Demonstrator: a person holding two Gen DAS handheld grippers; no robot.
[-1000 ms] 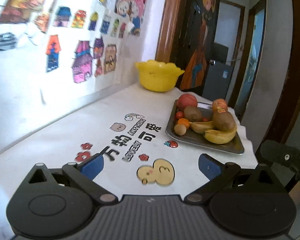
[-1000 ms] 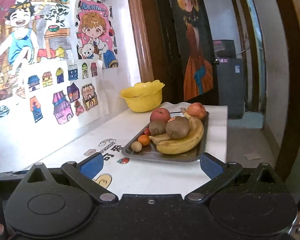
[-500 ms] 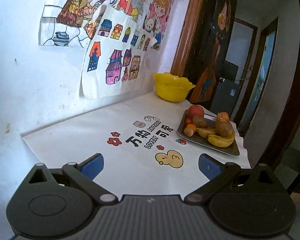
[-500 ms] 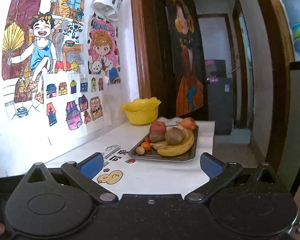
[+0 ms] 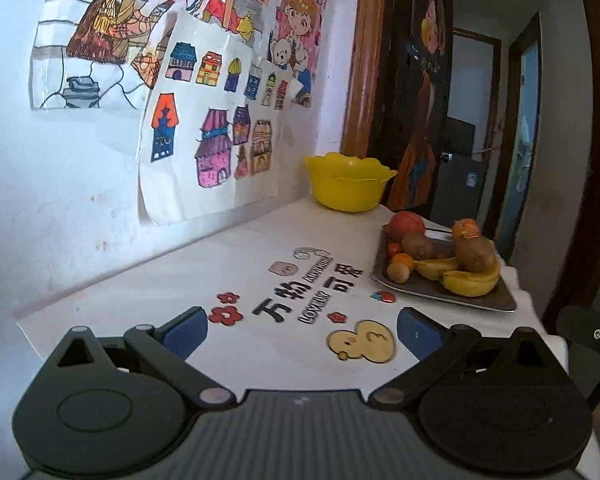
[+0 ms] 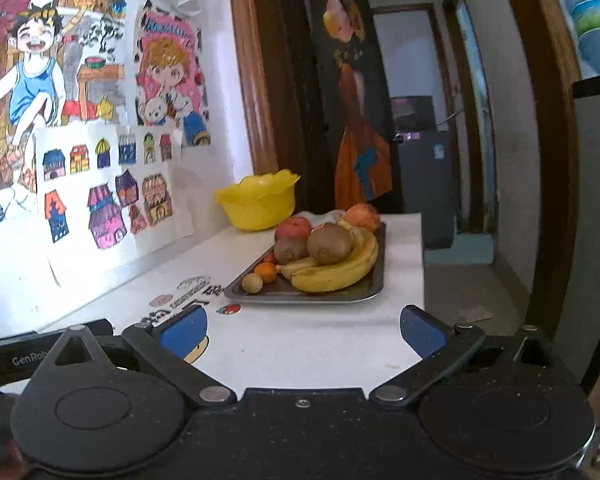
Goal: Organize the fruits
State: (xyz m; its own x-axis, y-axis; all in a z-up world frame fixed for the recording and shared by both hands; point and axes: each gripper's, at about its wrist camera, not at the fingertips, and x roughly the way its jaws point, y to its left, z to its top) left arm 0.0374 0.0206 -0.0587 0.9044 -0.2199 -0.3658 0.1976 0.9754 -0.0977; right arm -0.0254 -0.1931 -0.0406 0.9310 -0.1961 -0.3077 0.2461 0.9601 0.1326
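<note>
A metal tray (image 5: 500, 305) (image 6: 364, 292) on the white table holds bananas (image 6: 336, 268), two kiwis (image 6: 329, 243), apples (image 6: 294, 227), a small orange (image 6: 267, 272) and other small fruits. A yellow bowl (image 5: 350, 182) (image 6: 260, 200) stands behind the tray, by the wall. My left gripper (image 5: 300, 330) is open and empty, held above the table's near part, well short of the tray. My right gripper (image 6: 302, 330) is open and empty, above the table's near edge, facing the tray.
The white tablecloth (image 5: 228, 264) has printed characters and cartoon stickers. Children's drawings (image 5: 212, 136) cover the wall on the left. The table's right edge (image 6: 422, 264) drops to the floor, with a doorway and dark painting beyond. The left gripper's body (image 6: 44, 344) shows at the right view's left.
Both grippers pulled back and tilted up half a second ago, then came forward again toward the tray. Both stayed open and empty. The fruits have not moved.
</note>
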